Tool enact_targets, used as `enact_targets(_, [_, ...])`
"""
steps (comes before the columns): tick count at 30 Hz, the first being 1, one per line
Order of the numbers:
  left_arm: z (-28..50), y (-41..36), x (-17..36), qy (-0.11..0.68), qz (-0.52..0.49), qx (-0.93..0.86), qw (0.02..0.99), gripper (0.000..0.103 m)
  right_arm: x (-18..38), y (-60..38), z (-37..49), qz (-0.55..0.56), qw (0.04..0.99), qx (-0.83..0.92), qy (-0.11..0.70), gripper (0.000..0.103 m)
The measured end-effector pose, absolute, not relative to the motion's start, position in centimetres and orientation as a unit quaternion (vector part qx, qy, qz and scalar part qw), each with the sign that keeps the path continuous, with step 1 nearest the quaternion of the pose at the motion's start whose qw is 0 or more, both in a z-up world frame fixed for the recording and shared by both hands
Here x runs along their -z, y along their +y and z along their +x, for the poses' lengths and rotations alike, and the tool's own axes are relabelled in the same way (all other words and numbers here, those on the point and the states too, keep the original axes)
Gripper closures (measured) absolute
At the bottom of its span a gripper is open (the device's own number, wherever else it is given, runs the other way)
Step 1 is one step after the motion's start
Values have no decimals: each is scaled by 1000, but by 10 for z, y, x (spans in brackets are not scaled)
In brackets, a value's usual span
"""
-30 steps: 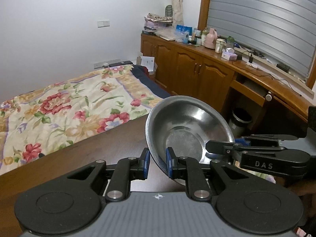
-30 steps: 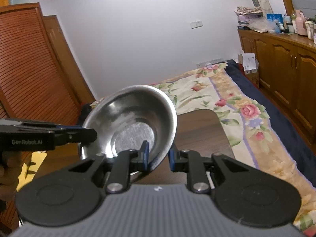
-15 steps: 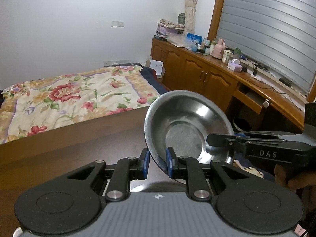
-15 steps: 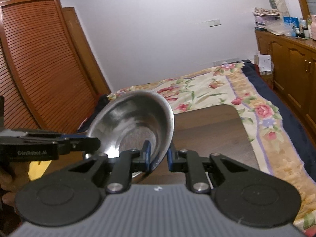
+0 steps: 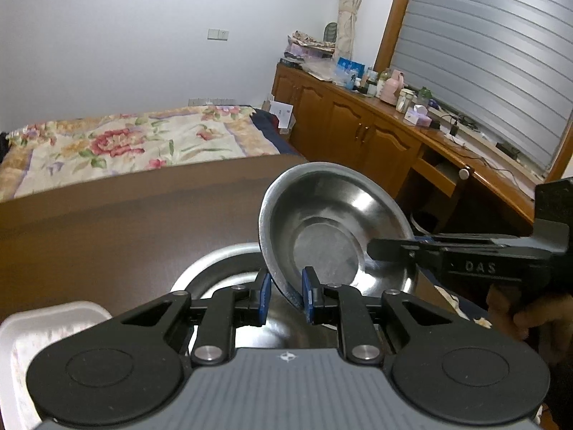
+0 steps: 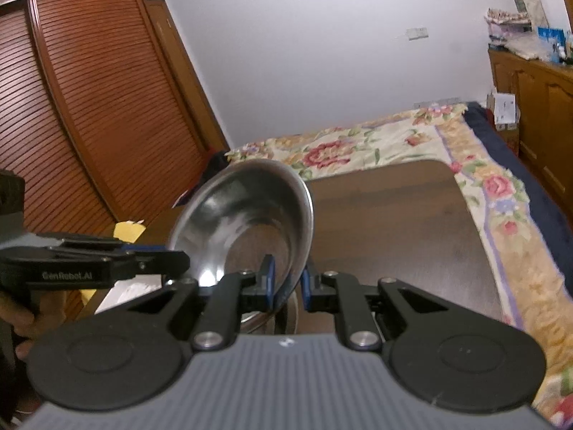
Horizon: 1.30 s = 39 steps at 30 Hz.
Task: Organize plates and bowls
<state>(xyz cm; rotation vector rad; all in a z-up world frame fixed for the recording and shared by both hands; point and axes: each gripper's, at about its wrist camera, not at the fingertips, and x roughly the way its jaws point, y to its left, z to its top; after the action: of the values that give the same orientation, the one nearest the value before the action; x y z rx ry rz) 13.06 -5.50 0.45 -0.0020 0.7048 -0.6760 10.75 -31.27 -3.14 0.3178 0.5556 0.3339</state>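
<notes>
A steel bowl (image 5: 329,225) hangs tilted above the dark wooden table (image 5: 125,222), held by both grippers on opposite rims. My left gripper (image 5: 284,295) is shut on its near-left rim. My right gripper (image 6: 286,281) is shut on the opposite rim of the bowl (image 6: 247,211). Each gripper shows in the other's view, the right one (image 5: 394,247) and the left one (image 6: 172,261). Below the bowl a larger steel basin (image 5: 215,261) rests on the table. A white tray (image 5: 43,326) lies at its left.
A bed with a floral quilt (image 5: 125,139) lies beyond the table. Wooden cabinets with clutter (image 5: 361,122) run along the right wall. A slatted wooden wardrobe (image 6: 89,107) stands on the left. A yellow object (image 6: 129,231) lies near the table's left edge.
Both grippers have carried the bowl nearer and lower together. The steel basin and the white tray have come into the left wrist view below the bowl.
</notes>
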Motion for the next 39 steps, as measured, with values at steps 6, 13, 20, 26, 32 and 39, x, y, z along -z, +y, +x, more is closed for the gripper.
enact_targets(6, [115,-37,1,339,-13,319,885,83,39,-301,100,156,929,-182,282,88])
enact_targets(13, [97,-26,-1,324,1,305,896,83,40,-288,90,151,926,-198,285,88])
enact_targets(20, [86,-20,0,318,22,291,902,83,39,-280,83,150,921,-217,287,88])
enact_targets(26, [89,-18,8,328,22,280,902,83,42,-272,83,132,922,-217,292,88])
enact_targets(32, [97,-19,21,336,23,271,902,83,49,-265,89,123,925,-204,296,88])
enact_targets(39, [104,-21,31,340,18,265,902,82,53,-262,99,105,926,-195,306,88])
